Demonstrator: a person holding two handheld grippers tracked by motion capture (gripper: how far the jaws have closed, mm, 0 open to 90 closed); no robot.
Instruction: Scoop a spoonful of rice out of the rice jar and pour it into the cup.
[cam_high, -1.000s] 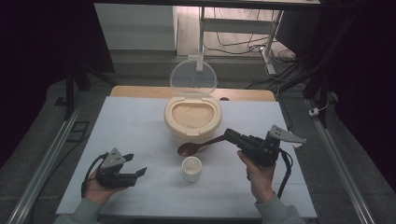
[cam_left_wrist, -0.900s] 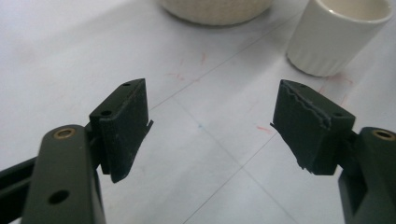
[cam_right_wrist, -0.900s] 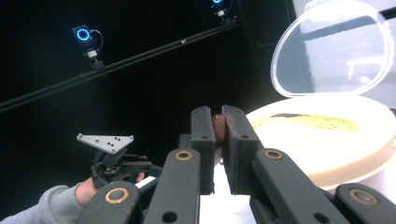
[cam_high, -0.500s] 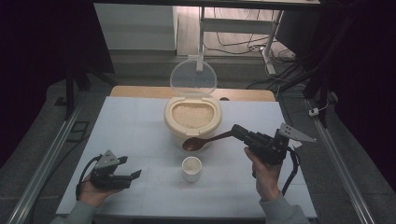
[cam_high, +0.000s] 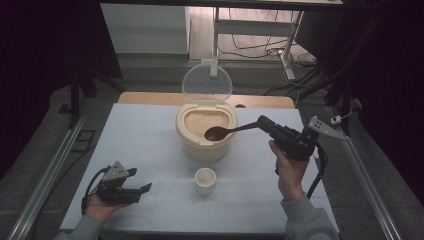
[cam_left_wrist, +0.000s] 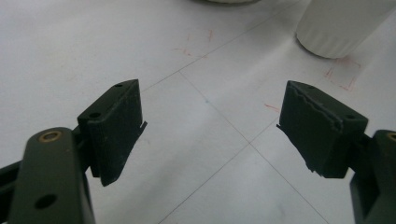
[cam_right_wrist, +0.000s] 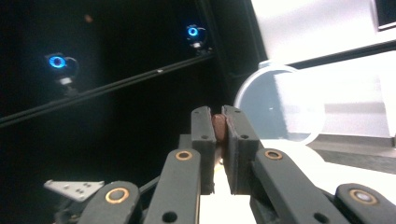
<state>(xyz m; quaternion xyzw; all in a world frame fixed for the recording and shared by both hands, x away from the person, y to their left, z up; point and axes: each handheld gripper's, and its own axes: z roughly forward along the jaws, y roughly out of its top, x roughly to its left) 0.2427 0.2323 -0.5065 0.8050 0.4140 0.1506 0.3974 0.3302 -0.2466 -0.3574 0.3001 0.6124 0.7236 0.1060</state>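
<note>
My right gripper (cam_high: 266, 124) pinched the spoon (cam_high: 225, 132) over the rice bin (cam_high: 205, 134); next, dip. Left gripper (cam_high: 134, 184) was spread, empty.

A recording laboratory: white gridded worktop (cam_high: 150, 145) on aluminium rails (cam_high: 45, 170), dark surroundings, loose black floor cables (cam_high: 250, 47), blue-ringed tracking cameras (cam_right_wrist: 57, 61).

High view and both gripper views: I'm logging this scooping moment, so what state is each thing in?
rice container: full of rice, lid open and upright.
spoon: held by its handle, bowl over the rice.
small cup: upright, in front of the container; contents unclear.
right gripper: shut on the spoon handle.
left gripper: open, nothing between its jaws, which have just been opening; low over the table.
</note>
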